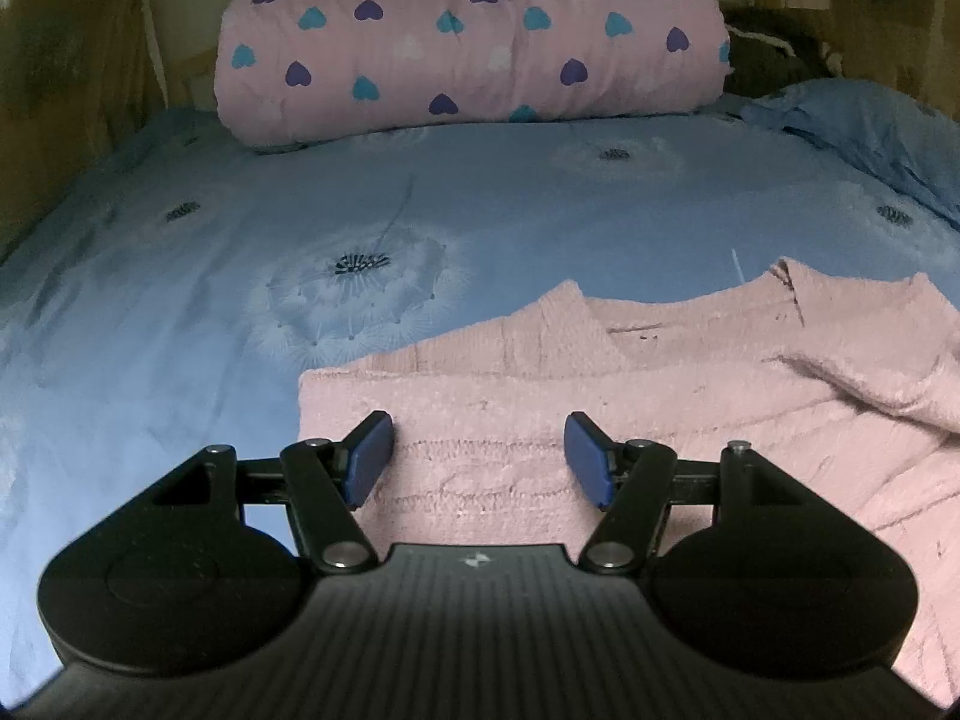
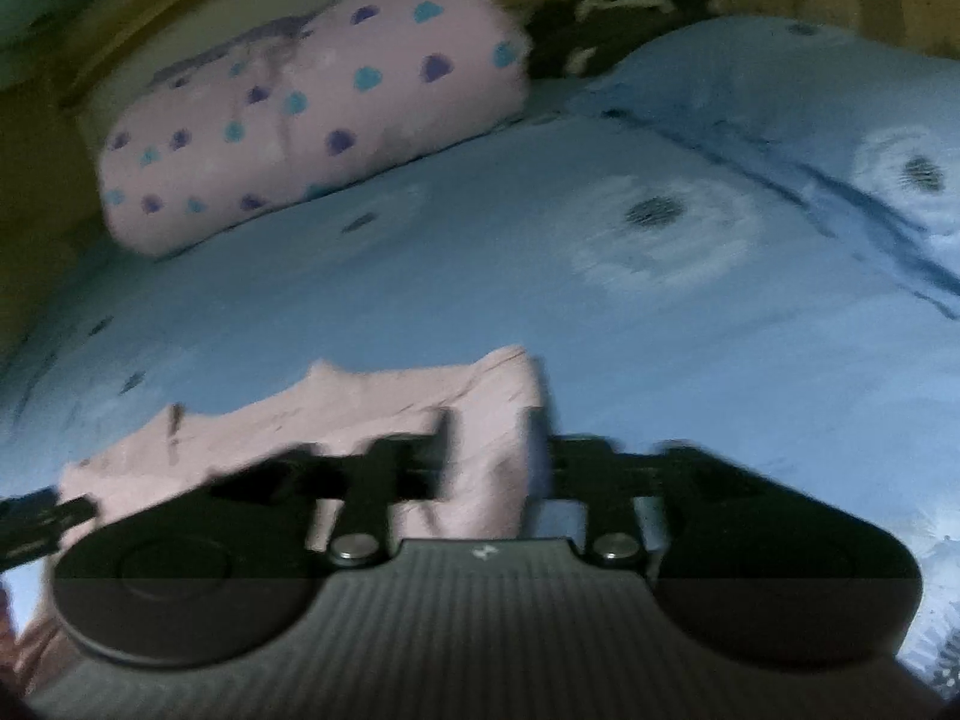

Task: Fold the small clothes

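A pink knitted sweater (image 1: 630,396) lies on the blue bed cover, partly folded, with a sleeve laid across its right side. My left gripper (image 1: 480,457) hovers over the sweater's near left part, open, with its blue pads (image 1: 367,456) wide apart and nothing pinched between them. The right wrist view is blurred. There the sweater (image 2: 336,420) lies at the lower left, and my right gripper (image 2: 489,444) stands over its right end. Its dark fingers (image 2: 445,438) are apart, and pink cloth shows in the gap. The left gripper's tip (image 2: 42,517) shows at the left edge.
The blue dandelion-print bed cover (image 1: 300,276) stretches far ahead. A rolled pink quilt with hearts (image 1: 468,42) lies at the head of the bed, a dark bundle (image 1: 774,54) beside it. A blue pillow (image 2: 810,120) is at the right. Wooden walls flank the bed.
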